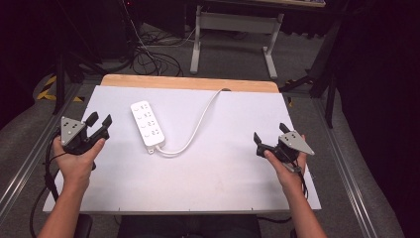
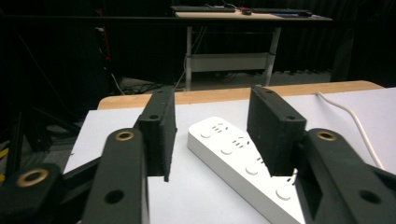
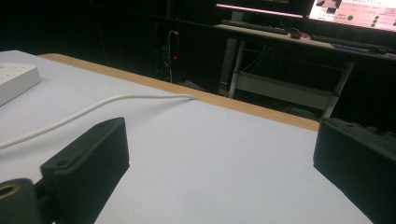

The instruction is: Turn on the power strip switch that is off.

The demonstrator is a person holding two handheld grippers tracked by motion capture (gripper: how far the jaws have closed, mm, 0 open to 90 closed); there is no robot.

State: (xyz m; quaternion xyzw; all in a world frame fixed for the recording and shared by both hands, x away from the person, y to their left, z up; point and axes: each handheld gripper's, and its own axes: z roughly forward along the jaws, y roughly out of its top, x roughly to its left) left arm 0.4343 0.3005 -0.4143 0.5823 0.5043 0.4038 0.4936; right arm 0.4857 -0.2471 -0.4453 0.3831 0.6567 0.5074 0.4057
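A white power strip (image 1: 147, 124) lies on the white table top (image 1: 218, 163), left of centre, with several sockets facing up. Its white cable (image 1: 198, 124) loops from the near end and runs to the far table edge. My left gripper (image 1: 99, 120) is held at the left side of the table, open and holding nothing. In the left gripper view the power strip (image 2: 238, 161) lies just beyond the two black jaws, partly behind the right one. My right gripper (image 1: 270, 134) is held at the right side, open wide, with nothing between its jaws. The right gripper view has the cable (image 3: 93, 109) and a corner of the strip (image 3: 14, 79).
A strip of bare wood (image 1: 188, 83) runs along the table's far edge. Beyond it stand a desk frame (image 1: 233, 29) and loose black cables (image 1: 148, 59) on the floor. Metal rails (image 1: 346, 168) flank the table. A lit monitor (image 3: 345, 11) sits on a far desk.
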